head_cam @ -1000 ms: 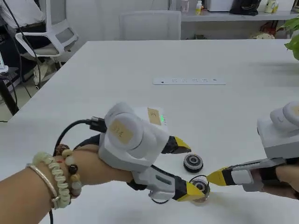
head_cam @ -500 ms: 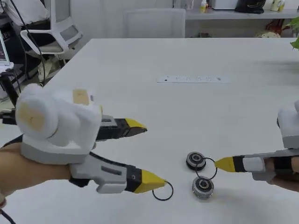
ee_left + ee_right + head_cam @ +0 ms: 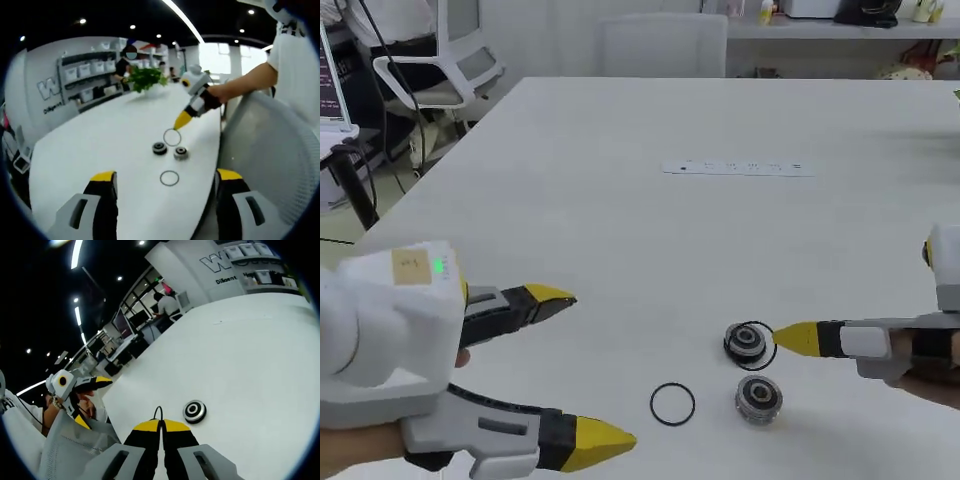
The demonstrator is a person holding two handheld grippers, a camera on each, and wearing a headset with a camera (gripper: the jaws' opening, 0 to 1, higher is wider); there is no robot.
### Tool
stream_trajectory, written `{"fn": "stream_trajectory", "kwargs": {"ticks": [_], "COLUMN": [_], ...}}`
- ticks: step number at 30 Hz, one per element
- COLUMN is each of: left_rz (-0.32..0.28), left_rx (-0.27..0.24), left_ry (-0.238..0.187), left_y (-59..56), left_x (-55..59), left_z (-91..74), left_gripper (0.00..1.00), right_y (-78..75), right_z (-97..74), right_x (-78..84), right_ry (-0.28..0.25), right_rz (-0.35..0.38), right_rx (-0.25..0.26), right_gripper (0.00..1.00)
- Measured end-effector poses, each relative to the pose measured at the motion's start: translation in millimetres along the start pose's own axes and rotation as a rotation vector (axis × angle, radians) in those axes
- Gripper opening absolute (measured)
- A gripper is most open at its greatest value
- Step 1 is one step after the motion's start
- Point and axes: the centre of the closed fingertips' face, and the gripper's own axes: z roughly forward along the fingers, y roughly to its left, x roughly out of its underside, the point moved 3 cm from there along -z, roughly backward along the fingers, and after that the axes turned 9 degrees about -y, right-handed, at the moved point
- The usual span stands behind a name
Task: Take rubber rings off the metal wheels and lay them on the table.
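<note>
While holding the left hand-held gripper [image 3: 598,368] low, jaws wide and empty, pinches a rubber ring [image 3: 164,138] in the closed right hand-held gripper [image 3: 780,338] beside two metal wheels [image 3: 758,396]. Has a second ring [image 3: 652,404] flat on the white worktop [image 3: 620,200]; farther off, power strip [image 3: 738,169] and chair [image 3: 660,45].

Right gripper [image 3: 785,338] cut off, ring [image 3: 158,413] half-hidden

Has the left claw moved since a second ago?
Yes. The left claw has drawn back leftward in the head view, away from the near wheel it was at.
</note>
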Motion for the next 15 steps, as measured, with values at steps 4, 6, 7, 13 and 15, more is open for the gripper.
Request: {"fn": "stream_trajectory", "kwargs": {"ticks": [4,6,7,13,15], "left_rz": [-0.025,-0.036,-0.035,-0.048,-0.046], "left_rx": [0.007,0.011,0.032,-0.005,-0.012], "left_ry": [0.016,0.029,0.054,0.039,0.044], "left_y": [-9.3,-14.2,-16.9,-9.0,-7.6], "left_x": [10.5,16.3,20.0,18.1,19.6], "left_z": [3.4,4.8,3.0,2.3,1.8], "left_gripper": [0.82,0.81,0.81,0.81,0.81], "right_y": [7.3,9.8,11.0,18.2,22.6], "right_z": [5.2,8.0,10.2,22.2,27.0], "right_x": [5.2,8.4,10.5,20.6,23.8], "right_ry": [0.024,0.04,0.049,0.086,0.093], "right_rz": [-0.017,-0.031,-0.041,-0.076,-0.108], "right_rx": [-0.018,-0.025,-0.026,-0.038,-0.047], "right_gripper": [0.0,0.0,0.0,0.0,0.0]}}
